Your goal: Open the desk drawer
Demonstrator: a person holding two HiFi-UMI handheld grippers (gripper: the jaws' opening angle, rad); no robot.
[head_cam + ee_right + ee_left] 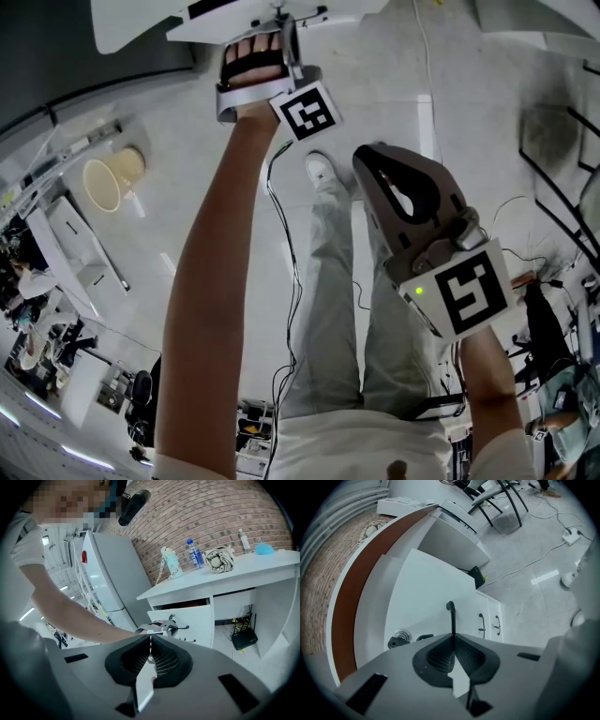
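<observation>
The white desk drawer (186, 620) stands pulled partway out, with a dark gap behind its front. In the left gripper view its front (422, 597) fills the middle, and the black bar handle (451, 613) runs down into my left gripper (453, 635), which is shut on the handle. From above, the left gripper (281, 33) sits at the drawer (234, 19) at the end of the outstretched arm. My right gripper (372, 161) hangs back over the floor, away from the desk. Its jaws (150, 641) are shut with nothing between them.
On the desk top (262, 562) stand a cup with a strap (171, 563), a water bottle (193, 553), a bunched cloth bag (221, 558) and a blue object (265, 548). A router (243, 638) sits under the desk. A bucket (112, 178) and cables (291, 281) lie on the floor.
</observation>
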